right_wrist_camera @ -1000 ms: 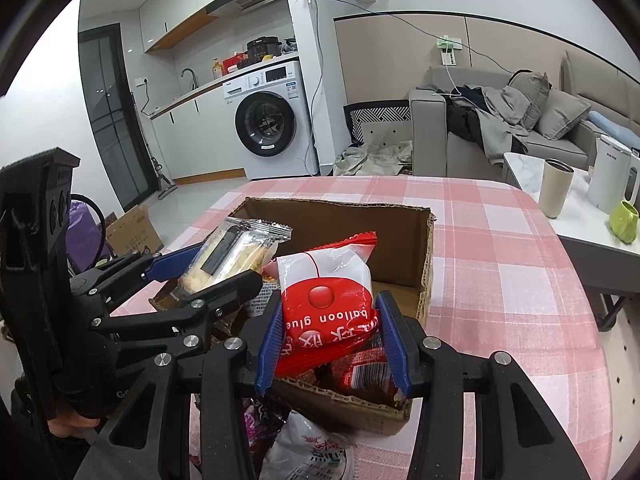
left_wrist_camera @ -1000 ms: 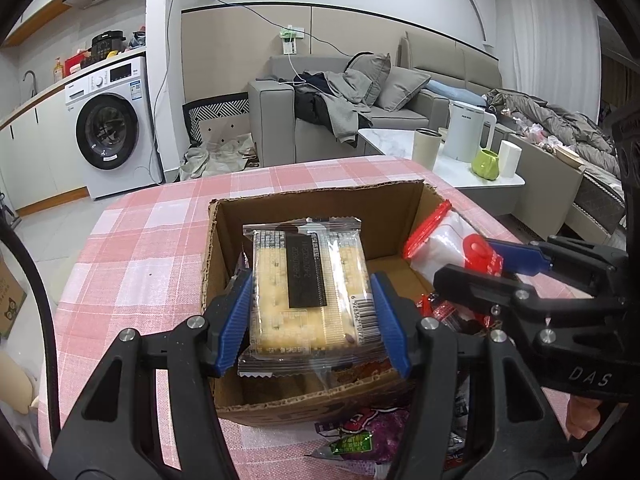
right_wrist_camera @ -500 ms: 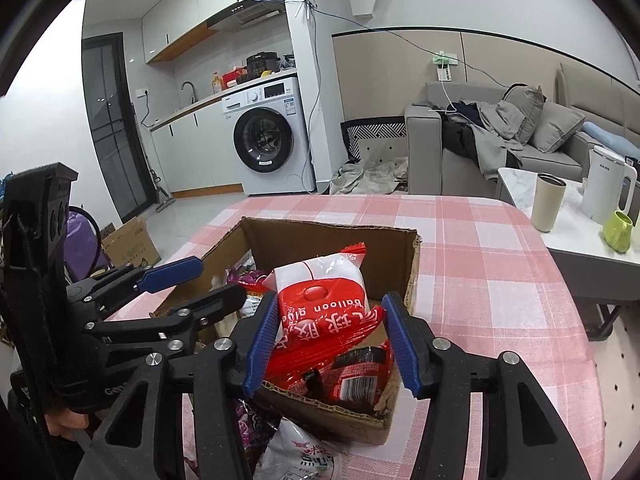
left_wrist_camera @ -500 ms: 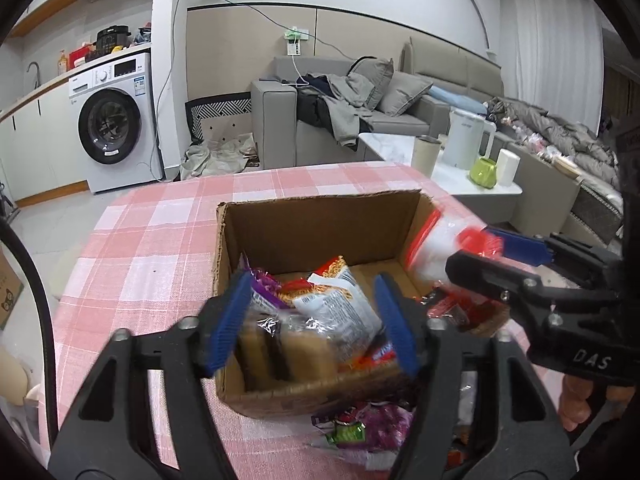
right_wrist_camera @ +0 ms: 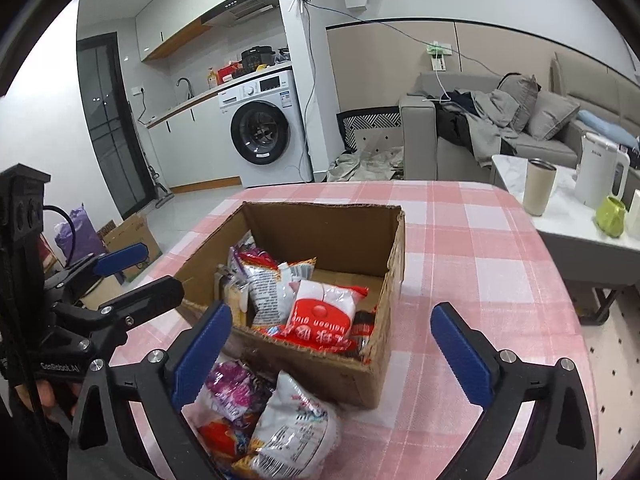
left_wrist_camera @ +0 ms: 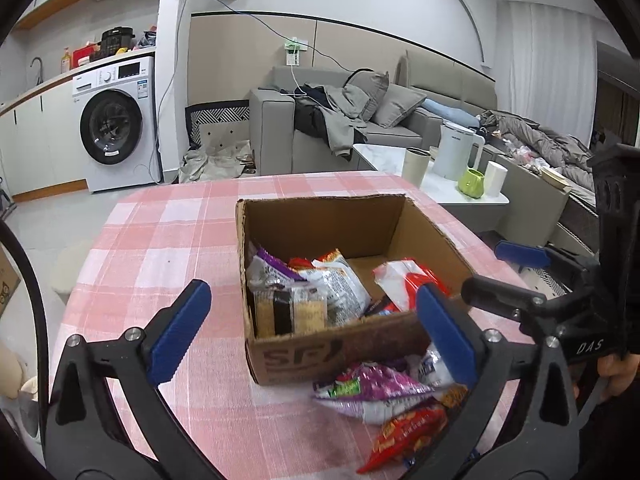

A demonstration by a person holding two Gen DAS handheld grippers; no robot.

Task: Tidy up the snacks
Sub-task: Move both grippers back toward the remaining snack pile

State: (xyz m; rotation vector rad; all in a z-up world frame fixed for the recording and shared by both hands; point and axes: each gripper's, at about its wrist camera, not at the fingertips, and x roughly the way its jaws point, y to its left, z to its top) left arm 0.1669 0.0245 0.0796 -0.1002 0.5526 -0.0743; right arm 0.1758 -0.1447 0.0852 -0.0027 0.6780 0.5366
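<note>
An open cardboard box (left_wrist_camera: 320, 228) (right_wrist_camera: 320, 228) stands on the pink checked table (left_wrist_camera: 160, 248). Inside it, a cracker pack (left_wrist_camera: 290, 314) leans at the near left and a red-and-white pack (left_wrist_camera: 404, 284) (right_wrist_camera: 324, 314) lies at the right among other snack bags. My left gripper (left_wrist_camera: 310, 288) (right_wrist_camera: 162, 267) hovers before the box's near wall, jaws opening wide, pads touching nothing. My right gripper (right_wrist_camera: 331, 309) (left_wrist_camera: 482, 267) is beside it, jaws also opening, holding nothing. Loose snacks lie in front of the box: a purple pack (left_wrist_camera: 372, 394) (right_wrist_camera: 232, 392), a red pack (left_wrist_camera: 408, 432) and a white pack (right_wrist_camera: 292, 428).
A low white coffee table (left_wrist_camera: 384, 156) with cups and a kettle (left_wrist_camera: 456, 156) stands past the table's right edge. A grey sofa (left_wrist_camera: 276, 136) and a washing machine (left_wrist_camera: 112, 132) are behind. A person's hand (left_wrist_camera: 616, 372) grips the right tool.
The cracker pack left my left gripper and now lies in the box. The red-and-white pack dropped from my right gripper into the box. Both jaws spread wide and the left gripper pulled back.
</note>
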